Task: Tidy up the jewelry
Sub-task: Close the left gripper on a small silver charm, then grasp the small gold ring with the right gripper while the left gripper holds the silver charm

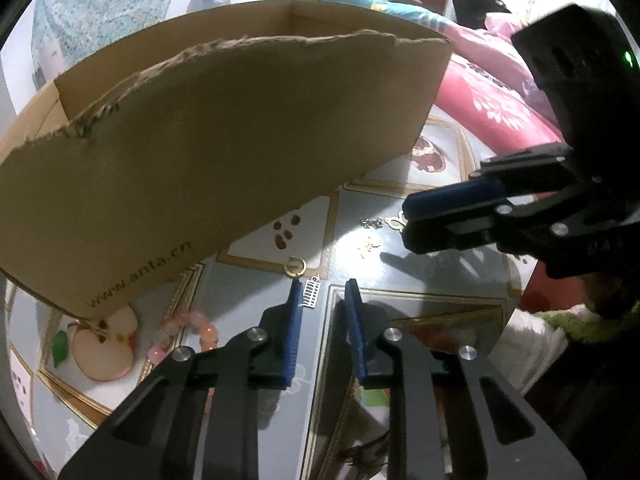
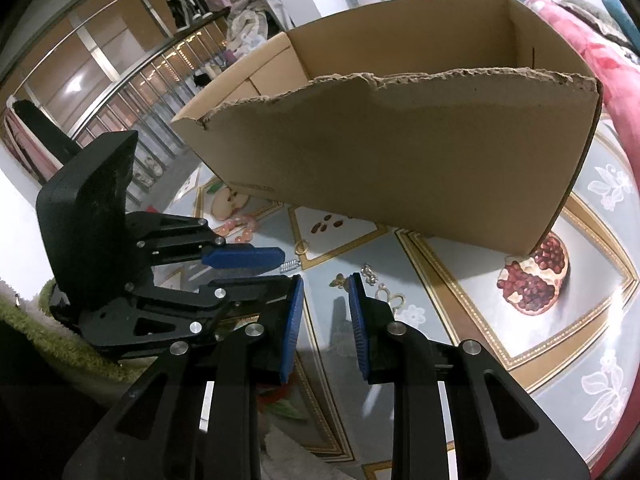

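Left wrist view: left tongs [image 1: 320, 286] part-open and empty, silver charm [image 1: 311, 294] just ahead between tips, gold ring [image 1: 295, 267] beyond; right tongs [image 2: 324, 280] likewise empty near small pieces [image 2: 370, 273]; pickup pending, cardboard box [image 1: 224, 128] ahead.

Both wrist views face the cardboard box [image 1: 224, 128] closely.

box [image 2: 400, 152]: matt cardboard, torn rough rim | tablecloth [image 2: 460, 344]: glossy | gripper pads [image 1: 295, 320]: ribbed blue, matt
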`<state>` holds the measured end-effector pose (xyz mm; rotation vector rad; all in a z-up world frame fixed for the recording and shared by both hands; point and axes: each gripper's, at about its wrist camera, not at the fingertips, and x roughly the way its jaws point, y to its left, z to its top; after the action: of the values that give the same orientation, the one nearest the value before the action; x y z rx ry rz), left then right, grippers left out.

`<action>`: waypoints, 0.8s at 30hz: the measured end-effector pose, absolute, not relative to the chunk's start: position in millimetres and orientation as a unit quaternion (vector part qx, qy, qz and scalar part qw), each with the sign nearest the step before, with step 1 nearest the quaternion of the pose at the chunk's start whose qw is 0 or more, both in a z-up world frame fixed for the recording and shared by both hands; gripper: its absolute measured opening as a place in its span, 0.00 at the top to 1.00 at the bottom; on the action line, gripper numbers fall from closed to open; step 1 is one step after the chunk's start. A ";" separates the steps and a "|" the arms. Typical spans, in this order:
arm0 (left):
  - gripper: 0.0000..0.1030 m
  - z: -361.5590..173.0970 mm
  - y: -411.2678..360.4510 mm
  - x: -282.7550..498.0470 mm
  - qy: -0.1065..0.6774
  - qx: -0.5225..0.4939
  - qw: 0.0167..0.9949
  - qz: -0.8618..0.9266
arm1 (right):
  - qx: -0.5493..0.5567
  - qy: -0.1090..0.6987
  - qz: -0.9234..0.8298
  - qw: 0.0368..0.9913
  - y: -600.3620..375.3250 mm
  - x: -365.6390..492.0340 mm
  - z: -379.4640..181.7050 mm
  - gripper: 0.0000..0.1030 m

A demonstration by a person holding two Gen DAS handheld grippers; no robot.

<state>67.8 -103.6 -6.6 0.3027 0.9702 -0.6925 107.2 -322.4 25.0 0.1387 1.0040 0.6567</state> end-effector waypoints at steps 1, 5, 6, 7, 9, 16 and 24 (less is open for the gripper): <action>0.80 -7.4 -106.5 67.1 0.453 0.154 0.817 -0.322 | 0.066 0.472 0.309 0.823 -322.7 107.0 25.3 0.77; 0.81 -8.0 -114.8 66.4 0.447 0.189 0.817 -0.312 | 0.065 0.469 0.308 0.825 -322.5 106.1 25.7 0.77; 0.82 -7.9 -115.7 66.7 0.447 0.191 0.817 -0.311 | 0.065 0.469 0.308 0.825 -322.7 105.6 26.1 0.77; 0.84 -7.9 -116.7 66.9 0.447 0.192 0.817 -0.310 | 0.065 0.467 0.307 0.827 -323.3 104.9 26.6 0.77; 0.90 -7.9 -117.5 67.5 0.448 0.195 0.816 -0.310 | 0.065 0.466 0.305 0.828 -323.9 104.2 27.0 0.77; 0.96 -8.4 -116.9 66.8 0.444 0.200 0.819 -0.303 | 0.067 0.462 0.302 0.831 -325.9 103.0 29.0 0.77; 0.96 1.2 -105.0 65.8 0.441 0.175 0.831 -0.290 | 0.060 0.457 0.301 0.835 -325.2 101.3 29.7 0.77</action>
<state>65.8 -105.0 1.2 0.3707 0.9354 -0.6156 101.3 -325.2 29.7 0.1280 0.9683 0.6374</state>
